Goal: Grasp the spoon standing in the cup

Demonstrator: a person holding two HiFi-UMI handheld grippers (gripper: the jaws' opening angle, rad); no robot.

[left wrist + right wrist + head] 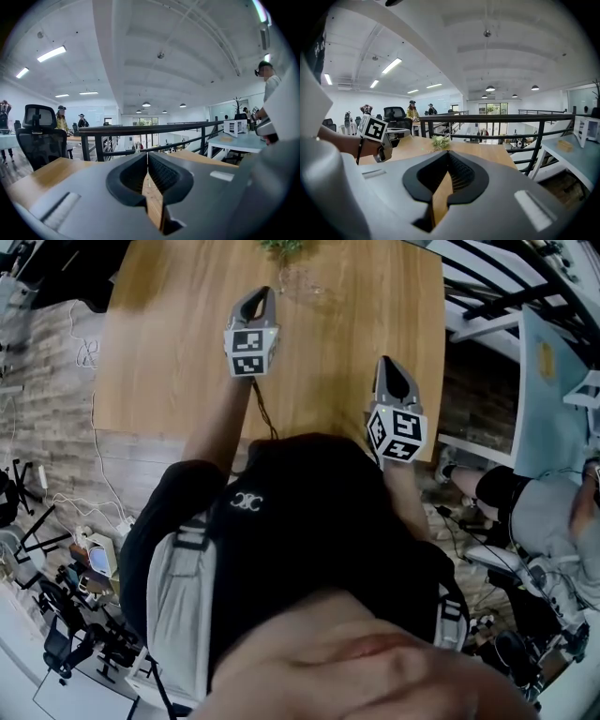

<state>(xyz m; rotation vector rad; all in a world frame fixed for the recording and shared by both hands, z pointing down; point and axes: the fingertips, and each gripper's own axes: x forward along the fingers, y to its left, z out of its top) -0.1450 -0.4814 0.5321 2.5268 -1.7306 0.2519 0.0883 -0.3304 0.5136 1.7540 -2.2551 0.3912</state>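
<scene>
Two handheld grippers over a wooden table (375,324), both closed and empty.
The person (300,521) stands at the table's near edge. The left gripper (265,289) is over the table's middle with its jaws pressed together on nothing. The right gripper (389,360) is near the near right corner, its jaws likewise together. A small green plant (281,247) stands at the far edge. Spoon and cup cannot be made out in any view.

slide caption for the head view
Over a wooden table with a plant, left tool and right tool held shut and empty.
</scene>
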